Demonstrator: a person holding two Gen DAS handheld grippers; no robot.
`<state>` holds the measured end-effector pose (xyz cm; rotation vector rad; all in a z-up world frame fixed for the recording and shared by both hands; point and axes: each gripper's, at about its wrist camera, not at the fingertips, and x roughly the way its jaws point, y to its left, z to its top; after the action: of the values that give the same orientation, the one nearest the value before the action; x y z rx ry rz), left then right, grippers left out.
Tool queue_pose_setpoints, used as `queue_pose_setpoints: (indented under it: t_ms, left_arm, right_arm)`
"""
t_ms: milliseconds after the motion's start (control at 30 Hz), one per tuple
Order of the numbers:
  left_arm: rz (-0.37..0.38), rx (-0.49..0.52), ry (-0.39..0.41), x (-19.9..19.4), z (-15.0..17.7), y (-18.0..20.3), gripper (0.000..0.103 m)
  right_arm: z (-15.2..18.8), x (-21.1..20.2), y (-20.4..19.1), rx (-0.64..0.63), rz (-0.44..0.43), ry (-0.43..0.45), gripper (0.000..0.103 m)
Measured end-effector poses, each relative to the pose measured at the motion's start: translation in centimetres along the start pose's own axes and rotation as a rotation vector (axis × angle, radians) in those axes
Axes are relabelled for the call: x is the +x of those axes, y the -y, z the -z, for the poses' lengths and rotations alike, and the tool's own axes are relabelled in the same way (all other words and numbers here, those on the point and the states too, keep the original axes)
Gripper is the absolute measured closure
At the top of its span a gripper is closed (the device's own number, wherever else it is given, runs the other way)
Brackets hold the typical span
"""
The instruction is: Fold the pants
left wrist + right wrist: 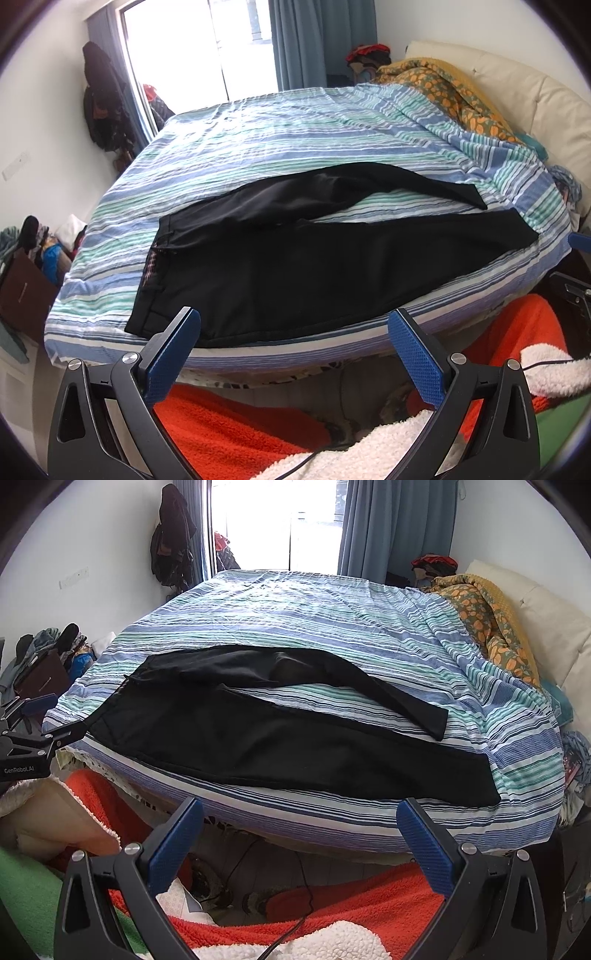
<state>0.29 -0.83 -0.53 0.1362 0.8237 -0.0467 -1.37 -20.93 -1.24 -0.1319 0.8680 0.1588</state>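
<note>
The long black cloth pants (280,266) lie flat on the bed with the blue, green and white striped sheet (258,147), close to the near edge. The waist is at the left and the two legs run to the right. The legs are spread apart like a V, with the far leg (369,690) bent away from the near leg (332,753). No fold looks done yet. The left hand-held gripper (293,325) is wide open and holds nothing; it hangs just off the bed edge near the waist. The right hand-held gripper (301,814) is also wide open and holds nothing, near the bottom of the near leg. A good first step, I think, is to put one leg on top of the other. Pinch the far leg at its waist corner and at its end, lift both together, and lay it down so the edges match. Grab only the top cloth, not the sheet, and keep the pants from sliding off the edge.
</note>
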Motion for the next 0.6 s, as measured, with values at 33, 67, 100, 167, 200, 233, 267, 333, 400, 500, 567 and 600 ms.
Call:
queue_pose_setpoints:
  t_ms: [33, 67, 100, 167, 200, 233, 267, 333, 400, 500, 567, 600]
  left_arm:
    - [-0.001, 0.0, 0.002, -0.03, -0.02, -0.01, 0.001]
    - [-0.001, 0.001, 0.004, -0.08, -0.02, 0.0, 0.001]
    - [-0.001, 0.002, 0.007, -0.14, -0.02, 0.02, 0.001]
    - [-0.002, 0.005, 0.01, -0.15, -0.11, 0.09, 0.001]
    - [-0.003, 0.006, 0.012, -0.18, -0.11, 0.14, 0.001]
    - [-0.003, 0.007, 0.015, -0.24, -0.12, 0.22, 0.001]
    - [-0.003, 0.008, 0.018, -0.29, -0.11, 0.29, 0.001]
    - [-0.002, 0.009, 0.02, -0.32, 0.04, 0.38, 0.001]
    - [-0.002, 0.01, 0.021, -0.32, 0.06, 0.38, 0.001]
    - [0.001, 0.01, 0.021, -0.28, 0.12, 0.37, 0.001]
    - [0.002, 0.013, 0.02, -0.29, 0.18, 0.41, 0.001]
    - [0.003, 0.013, 0.02, -0.29, 0.2, 0.36, 0.001]
  right_arm:
    - [-0.03, 0.02, -0.01, -0.001, 0.0, 0.001, 0.0]
    - [-0.07, 0.04, -0.04, -0.002, 0.0, 0.002, 0.0]
    - [-0.01, 0.02, -0.09, -0.003, 0.0, 0.003, 0.0]
    - [0.0, 0.07, -0.12, -0.005, -0.002, 0.002, 0.0]
    - [-0.02, 0.1, -0.12, -0.005, -0.003, 0.002, 0.0]
    - [-0.03, 0.13, -0.13, -0.006, -0.003, 0.002, 0.0]
    - [-0.03, 0.14, -0.14, -0.006, -0.003, 0.002, 0.0]
    - [-0.04, 0.14, -0.16, -0.005, -0.003, 0.001, 0.0]
    - [-0.13, 0.21, -0.16, -0.005, -0.003, 0.0, 0.0]
    - [-0.06, 0.25, -0.16, -0.005, -0.002, 0.001, 0.0]
    - [-0.04, 0.3, -0.15, -0.005, -0.004, -0.002, 0.0]
    - [-0.01, 0.35, -0.11, -0.004, -0.004, -0.004, 0.0]
